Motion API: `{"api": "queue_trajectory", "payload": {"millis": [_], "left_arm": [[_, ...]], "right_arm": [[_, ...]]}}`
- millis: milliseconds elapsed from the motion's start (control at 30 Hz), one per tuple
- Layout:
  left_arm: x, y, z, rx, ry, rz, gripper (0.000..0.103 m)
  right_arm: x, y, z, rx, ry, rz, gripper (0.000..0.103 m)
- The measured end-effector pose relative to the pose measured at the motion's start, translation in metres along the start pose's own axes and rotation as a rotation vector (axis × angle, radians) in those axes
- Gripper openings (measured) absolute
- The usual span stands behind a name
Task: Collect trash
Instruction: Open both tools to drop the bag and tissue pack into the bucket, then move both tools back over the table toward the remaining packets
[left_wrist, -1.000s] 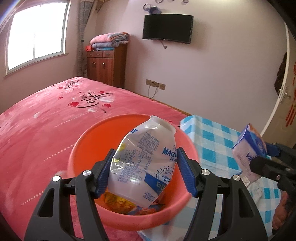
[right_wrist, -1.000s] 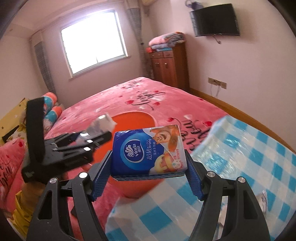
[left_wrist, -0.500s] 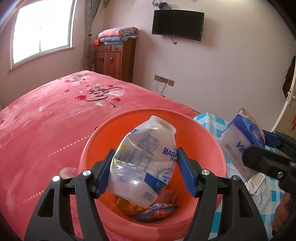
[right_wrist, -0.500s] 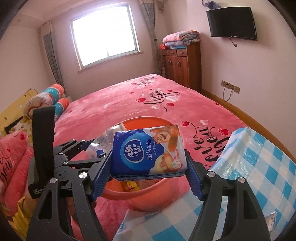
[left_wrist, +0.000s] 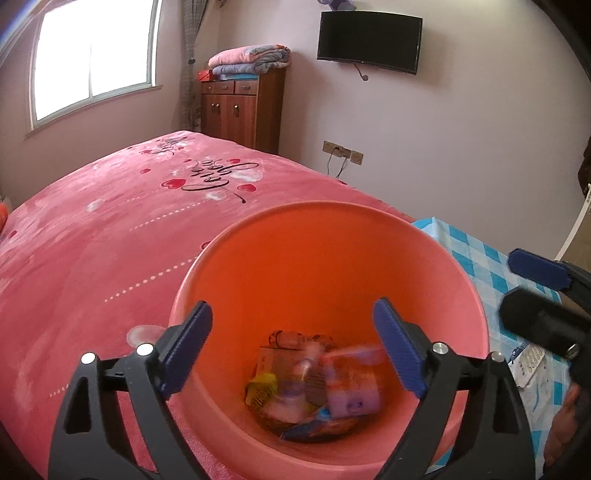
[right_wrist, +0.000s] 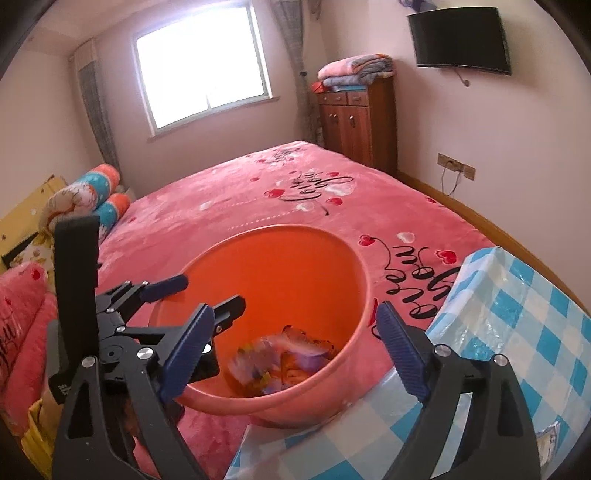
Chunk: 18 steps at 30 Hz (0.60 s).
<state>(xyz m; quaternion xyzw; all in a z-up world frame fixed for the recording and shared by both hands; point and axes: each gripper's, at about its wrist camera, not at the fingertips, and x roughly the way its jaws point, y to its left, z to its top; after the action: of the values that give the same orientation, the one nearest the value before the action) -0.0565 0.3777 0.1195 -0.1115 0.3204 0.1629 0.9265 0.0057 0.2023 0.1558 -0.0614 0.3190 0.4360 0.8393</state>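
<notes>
An orange bin (left_wrist: 332, 210) stands on the bed beside the table, right under both grippers. At its bottom lies blurred trash (left_wrist: 314, 391): wrappers, a pale bottle shape and a purple-white pack (left_wrist: 354, 397). My left gripper (left_wrist: 290, 306) hangs over the bin with its jaws opening and nothing between them. My right gripper (right_wrist: 295, 314) is over the bin's (right_wrist: 288, 230) near rim, jaws also opening, with nothing between them. The blurred trash (right_wrist: 273, 358) shows below it. Each gripper appears in the other's view: the right gripper (left_wrist: 524, 295), the left gripper (right_wrist: 213, 291).
A pink blanket (left_wrist: 110, 240) covers the bed behind the bin. A table with a blue-white checked cloth (right_wrist: 517, 332) lies to the right, with a white packet (left_wrist: 532, 365) on it. Pillows (right_wrist: 85, 199) are at far left, a wooden cabinet (left_wrist: 240, 107) by the wall.
Both grippers have opened. The clear plastic bottle left the left gripper and the blue tissue pack left the right one; both now lie blurred in the bin.
</notes>
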Motion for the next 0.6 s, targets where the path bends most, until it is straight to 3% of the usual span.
{"api": "queue_trajectory", "payload": {"millis": [200, 600], "left_arm": [[0.001, -0.008, -0.002, 0.035, 0.006, 0.027, 0.092], [-0.005, -0.016, -0.004, 0.048, -0.002, 0.037, 0.096]], "right_arm": [[-0.014, -0.014, -0.006, 0.057, -0.042, -0.047, 0.092], [-0.035, -0.026, -0.025, 0.076, -0.045, -0.101, 0.092]]}}
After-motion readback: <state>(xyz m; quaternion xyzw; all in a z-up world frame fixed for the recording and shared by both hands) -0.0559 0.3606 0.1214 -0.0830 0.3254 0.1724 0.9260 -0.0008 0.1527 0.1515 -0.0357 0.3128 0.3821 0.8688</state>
